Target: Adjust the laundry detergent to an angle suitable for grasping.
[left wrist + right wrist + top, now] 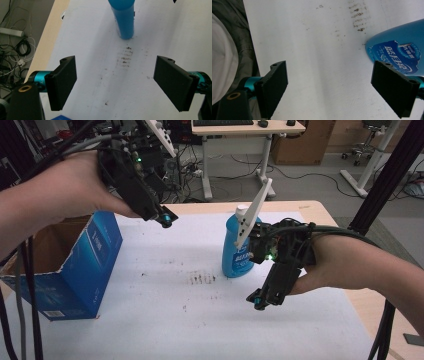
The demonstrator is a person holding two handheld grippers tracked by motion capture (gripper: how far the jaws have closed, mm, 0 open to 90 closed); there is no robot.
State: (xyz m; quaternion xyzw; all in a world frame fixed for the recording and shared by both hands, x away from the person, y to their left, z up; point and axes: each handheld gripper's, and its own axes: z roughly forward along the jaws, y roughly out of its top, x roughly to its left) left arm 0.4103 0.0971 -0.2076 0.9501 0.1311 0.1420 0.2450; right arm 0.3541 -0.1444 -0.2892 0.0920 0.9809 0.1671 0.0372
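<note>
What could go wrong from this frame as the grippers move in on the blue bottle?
1. The blue bottle stands tall and narrow; the right gripper, open and close beside it, might clip it sideways and tip it.
2. Its label looks torn and the body smooth, so a grip there may slip.
3. The left gripper, also open, hangs between the open cardboard box and the bottle, and its trailing cable could snag the box's flap.
</note>
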